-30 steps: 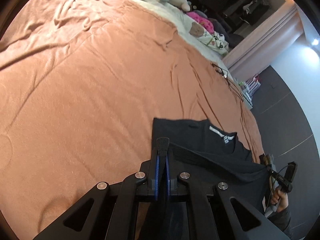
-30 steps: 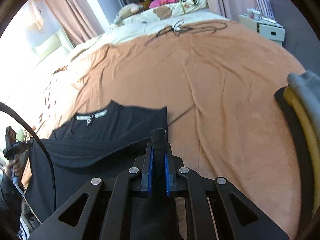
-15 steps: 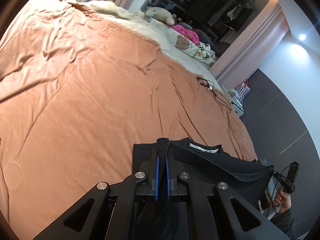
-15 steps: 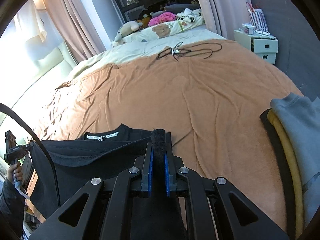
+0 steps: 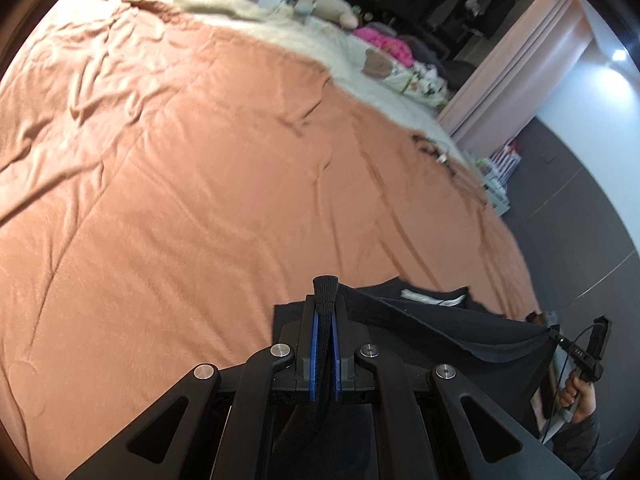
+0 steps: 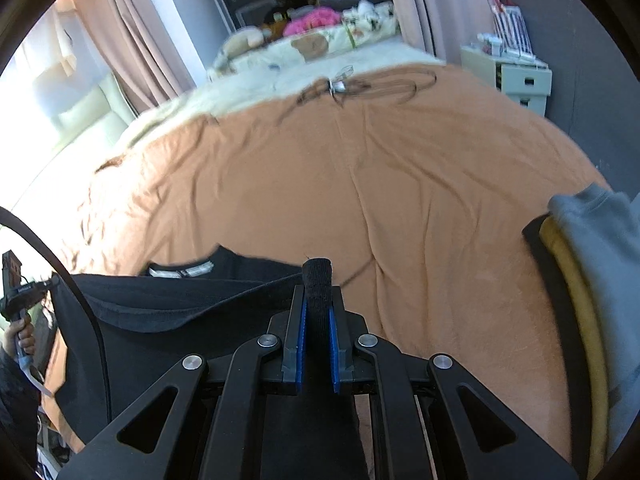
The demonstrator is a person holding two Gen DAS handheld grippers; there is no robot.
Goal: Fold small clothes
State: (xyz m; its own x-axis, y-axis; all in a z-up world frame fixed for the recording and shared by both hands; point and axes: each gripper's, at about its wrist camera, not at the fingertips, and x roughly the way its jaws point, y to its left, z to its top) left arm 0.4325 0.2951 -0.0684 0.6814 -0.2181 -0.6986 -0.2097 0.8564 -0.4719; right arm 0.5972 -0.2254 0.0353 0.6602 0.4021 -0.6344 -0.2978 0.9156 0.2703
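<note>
A black T-shirt (image 5: 440,332) (image 6: 172,304) with a white neck label lies at the near edge of an orange bedspread (image 5: 208,184) (image 6: 360,184). Its lower hem is lifted and stretched between both grippers over the collar part. My left gripper (image 5: 325,300) is shut on one corner of that hem, a fold of black cloth sticking out past its blue pads. My right gripper (image 6: 317,284) is shut on the other corner in the same way. In the left wrist view a hand holds the right gripper (image 5: 580,356) at the far right; in the right wrist view the left gripper (image 6: 24,292) shows at the left edge.
A stack of folded clothes (image 6: 592,280), grey on yellow on black, lies on the bed's right side. Black cables (image 6: 360,88) lie at the far end near stuffed toys and pillows (image 5: 384,56). A white drawer unit (image 6: 516,76) stands beyond the bed. Curtains hang behind.
Both grippers have lifted and pulled the hem toward me. The T-shirt takes up less of each view, and more of the bedspread and the room behind shows.
</note>
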